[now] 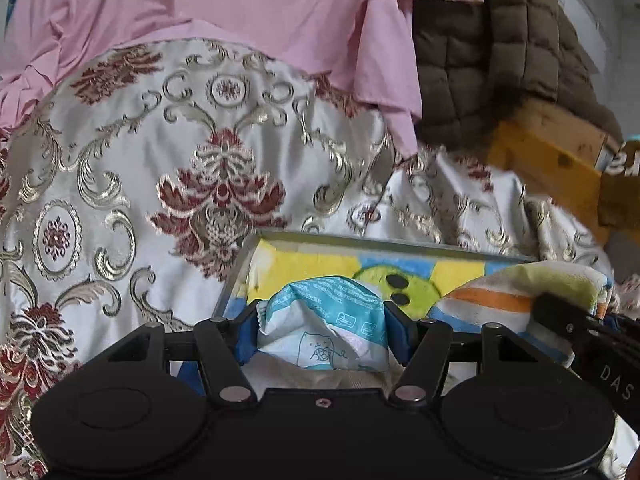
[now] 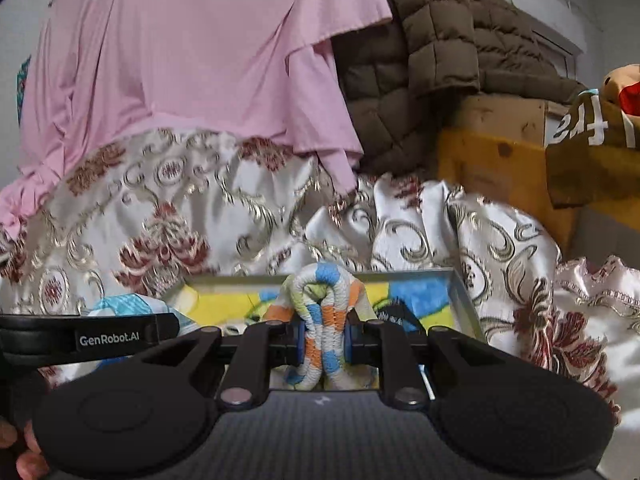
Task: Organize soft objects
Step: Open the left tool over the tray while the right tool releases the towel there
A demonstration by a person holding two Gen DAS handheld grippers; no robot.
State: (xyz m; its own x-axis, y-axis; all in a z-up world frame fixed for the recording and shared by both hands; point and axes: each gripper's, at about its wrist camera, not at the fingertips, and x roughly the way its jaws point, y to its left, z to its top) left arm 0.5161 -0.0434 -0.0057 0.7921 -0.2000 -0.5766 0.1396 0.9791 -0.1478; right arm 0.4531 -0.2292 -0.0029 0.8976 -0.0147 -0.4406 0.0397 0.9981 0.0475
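A big cream cloth (image 1: 132,168) with gold scrolls and dark red flowers covers nearly everything low down, rumpled into folds toward the right. Above it hangs a pink sheet (image 2: 192,60), its ruffled edge lying over the cloth, and beside that a brown quilted jacket (image 2: 420,52) slumps over a yellow wooden box (image 2: 492,168).

On the cloth sits a shallow grey tray (image 1: 240,268), lined with a bright towel picture (image 1: 296,264) in yellow, blue and green.

The left gripper (image 1: 322,320) is about half open, and its blue fingers (image 1: 396,326) press on either side of a crumpled blue-and-white soft packet (image 1: 324,320), held just over the near end of the tray.

The right gripper (image 2: 324,340) is nearly closed, its fingers (image 2: 299,344) pinching a folded small towel (image 2: 324,320) checked in white, blue, orange and green. The fold sticks up above the fingers and the loose ends hang below, over the tray. In the left view this same towel shows at the tray's right side.

At the bottom left corner of the right view, fingertips of a person's hand (image 2: 24,452) show beside the gripper body.
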